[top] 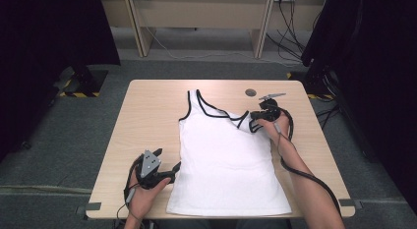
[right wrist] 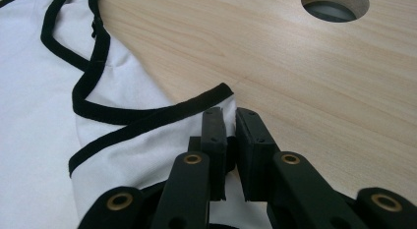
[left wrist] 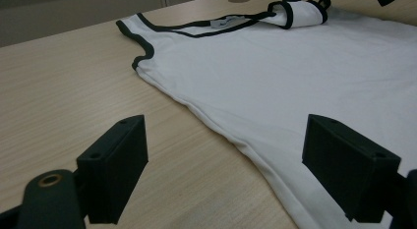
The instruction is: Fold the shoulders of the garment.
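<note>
Pale wood-grain table [top: 147, 140] carries a white tank top [top: 226, 160] with black trim, spread flat along the middle, hem toward the person and neckline away. Nearest, just left of the tank top's lower side edge, the left gripper [top: 167, 171] hangs with jaws wide apart and nothing between them; the edge of the cloth lies between and just ahead of them in the left gripper view. Farther off, at the tank top's right shoulder, the right gripper [right wrist: 228, 135] has its jaws pinched together on the shoulder strap [right wrist: 147, 118], which is turned over onto the body. Folding looks barely begun: one strap gathered, the body, sides and hem still flat. Beyond the tank top's neckline a round cable hole [top: 251, 92] pierces the tabletop; past it lie grey carpet, wooden desk legs and dark curtains.
</note>
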`<control>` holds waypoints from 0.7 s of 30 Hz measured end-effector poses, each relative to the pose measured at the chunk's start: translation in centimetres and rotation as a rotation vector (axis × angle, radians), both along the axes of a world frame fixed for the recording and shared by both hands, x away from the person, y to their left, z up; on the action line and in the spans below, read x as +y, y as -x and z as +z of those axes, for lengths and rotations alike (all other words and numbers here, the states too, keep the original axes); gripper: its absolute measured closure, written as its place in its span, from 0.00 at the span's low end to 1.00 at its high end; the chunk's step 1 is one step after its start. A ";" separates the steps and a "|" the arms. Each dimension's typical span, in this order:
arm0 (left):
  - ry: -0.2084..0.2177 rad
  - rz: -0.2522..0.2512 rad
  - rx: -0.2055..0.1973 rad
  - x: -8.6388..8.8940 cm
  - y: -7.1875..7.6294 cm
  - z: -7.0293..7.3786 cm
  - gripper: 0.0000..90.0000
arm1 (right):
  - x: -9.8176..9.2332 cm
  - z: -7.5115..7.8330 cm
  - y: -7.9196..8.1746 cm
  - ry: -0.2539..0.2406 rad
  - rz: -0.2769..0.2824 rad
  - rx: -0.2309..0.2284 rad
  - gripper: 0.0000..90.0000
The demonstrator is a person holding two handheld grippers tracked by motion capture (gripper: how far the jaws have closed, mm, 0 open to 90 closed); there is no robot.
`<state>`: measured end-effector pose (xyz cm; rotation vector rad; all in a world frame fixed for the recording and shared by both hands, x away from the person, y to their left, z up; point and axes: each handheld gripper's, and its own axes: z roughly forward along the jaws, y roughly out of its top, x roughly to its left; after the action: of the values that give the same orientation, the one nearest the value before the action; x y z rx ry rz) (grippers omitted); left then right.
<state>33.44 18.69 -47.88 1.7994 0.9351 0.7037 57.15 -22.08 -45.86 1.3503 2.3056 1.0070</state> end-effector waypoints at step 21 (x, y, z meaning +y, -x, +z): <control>-0.005 0.000 -0.001 0.0 0.0 0.0 0.18 | 0.7 2.9 1.2 -0.009 0.040 -0.100 0.95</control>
<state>33.44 18.65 -47.88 1.8039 0.9335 0.7072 55.92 -21.36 -42.94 1.2329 2.2647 1.0737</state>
